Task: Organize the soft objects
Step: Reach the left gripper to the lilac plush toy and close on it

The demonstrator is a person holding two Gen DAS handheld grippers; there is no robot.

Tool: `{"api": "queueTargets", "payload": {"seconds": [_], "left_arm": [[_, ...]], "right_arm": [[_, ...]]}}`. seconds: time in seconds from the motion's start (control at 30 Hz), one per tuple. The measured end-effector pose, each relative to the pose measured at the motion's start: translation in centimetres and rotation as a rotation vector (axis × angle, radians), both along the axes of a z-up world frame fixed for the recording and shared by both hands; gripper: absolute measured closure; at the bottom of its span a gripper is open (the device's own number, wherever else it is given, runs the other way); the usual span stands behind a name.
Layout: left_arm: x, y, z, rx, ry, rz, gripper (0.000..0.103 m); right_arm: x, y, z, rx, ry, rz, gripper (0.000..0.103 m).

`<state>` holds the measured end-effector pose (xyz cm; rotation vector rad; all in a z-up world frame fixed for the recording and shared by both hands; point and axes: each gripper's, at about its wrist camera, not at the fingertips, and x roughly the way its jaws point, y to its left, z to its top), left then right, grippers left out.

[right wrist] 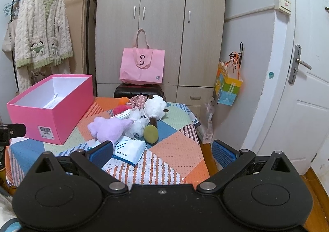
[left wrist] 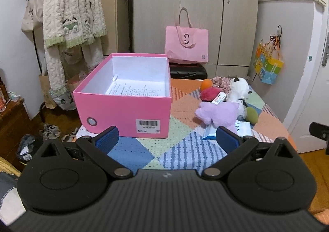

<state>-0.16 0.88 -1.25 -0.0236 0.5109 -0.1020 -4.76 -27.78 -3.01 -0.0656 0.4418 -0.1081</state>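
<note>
A pink open box [left wrist: 127,108] [right wrist: 49,114] stands on the left of the patchwork-covered table [left wrist: 181,149] [right wrist: 174,151], with only printed paper inside. To its right lies a heap of soft things: a purple plush [left wrist: 220,113] [right wrist: 109,128], a white plush [left wrist: 238,89] [right wrist: 155,106], a red pompom [left wrist: 208,94], an orange ball [left wrist: 206,84], a green oval toy [left wrist: 251,114] [right wrist: 150,134] and a white mesh puff [right wrist: 136,121]. A tissue pack [right wrist: 128,147] [left wrist: 243,127] lies in front. My left gripper [left wrist: 166,139] and right gripper [right wrist: 162,149] hover open near the table's front edge, holding nothing.
A pink tote bag [left wrist: 186,45] [right wrist: 142,67] sits on a black case behind the table, before a grey wardrobe [right wrist: 160,16]. A fluffy robe [left wrist: 72,18] hangs on a rack at left. A colourful gift bag [right wrist: 227,90] hangs by the white door [right wrist: 298,88]. Shoes [left wrist: 49,130] lie on the floor.
</note>
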Motion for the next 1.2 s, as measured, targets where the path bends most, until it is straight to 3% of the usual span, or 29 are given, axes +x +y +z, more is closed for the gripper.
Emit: {"api": "queueTargets", "payload": {"seconds": [0.17,0.3,0.57,0.73,0.93,1.07,1.2], "left_arm": [[0.8,-0.7,0.1,0.007,-0.007,-0.008,0.001],[2.2,-2.0,0.7,0.020,-0.018,-0.075,0.000],[6.3,-5.1,0.3,-0.002,-0.008,-0.236,0.000],[8.6,-7.8,-0.7,0.064,-0.006,-0.310,0.000],[12.4,-10.2,-2.1,0.076,0.062,-0.395,0.002],[15.9,-10.5,-3.6,0.063,0.158,-0.419,0.003],[18.3,-10.9,-5.3,0.078,0.204,-0.447,0.004]], "right_arm": [[0.9,-0.2,-0.1,-0.003,0.014,0.013,0.000],[2.0,-0.4,-0.3,0.001,0.016,0.056,0.000],[5.9,-0.3,-2.8,-0.028,-0.049,0.238,0.000],[9.4,0.2,-4.6,-0.035,-0.022,0.344,0.001],[12.8,1.1,-7.6,0.002,0.023,0.477,0.003],[15.0,1.6,-9.2,0.036,0.046,0.511,0.007],[16.4,2.1,-10.4,0.026,0.047,0.533,0.012]]}}
